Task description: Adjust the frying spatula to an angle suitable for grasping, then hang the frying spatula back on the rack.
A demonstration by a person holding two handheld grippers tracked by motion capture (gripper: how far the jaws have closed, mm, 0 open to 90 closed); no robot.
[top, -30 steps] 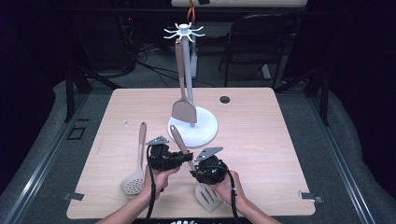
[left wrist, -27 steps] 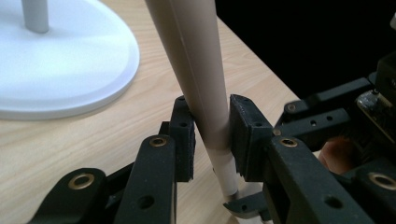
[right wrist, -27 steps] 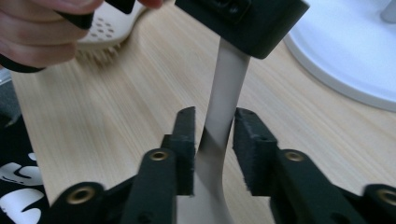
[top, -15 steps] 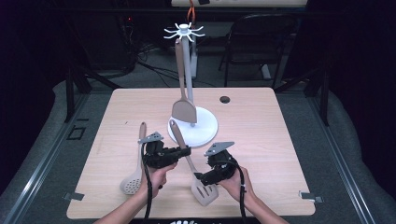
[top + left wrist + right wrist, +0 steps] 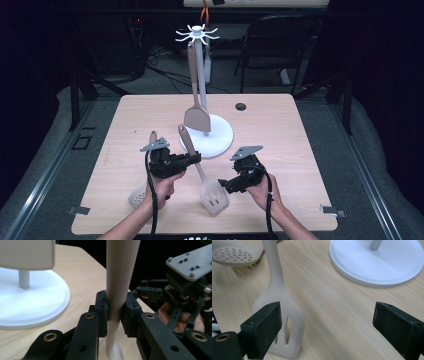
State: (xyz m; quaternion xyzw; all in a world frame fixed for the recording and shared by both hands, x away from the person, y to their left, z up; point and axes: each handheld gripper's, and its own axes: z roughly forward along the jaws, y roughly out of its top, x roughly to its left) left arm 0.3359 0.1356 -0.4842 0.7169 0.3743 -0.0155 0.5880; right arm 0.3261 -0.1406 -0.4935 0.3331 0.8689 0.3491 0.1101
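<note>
A beige slotted spatula (image 5: 201, 172) slants over the front of the table, its head (image 5: 282, 305) low by the wood. My left gripper (image 5: 192, 159) is shut on its handle (image 5: 120, 277), both pads pressing the shaft, and its jaws have just been closing. To the right of the head my right gripper (image 5: 225, 186) stands open. Its jaws have just been opening, and in the right gripper view (image 5: 329, 322) only bare wood lies between them. The spatula head sits beside the left jaw.
A white utensil stand (image 5: 201, 75) with hooks rises from a round base (image 5: 222, 142) mid-table, a solid beige spatula (image 5: 196, 117) hanging from it. A perforated skimmer (image 5: 136, 198) lies at the front left. A small dark disc (image 5: 241, 106) sits at the back.
My right gripper has opened, let go of the spatula head and drawn away to the right. My left gripper has risen a little with the handle.
</note>
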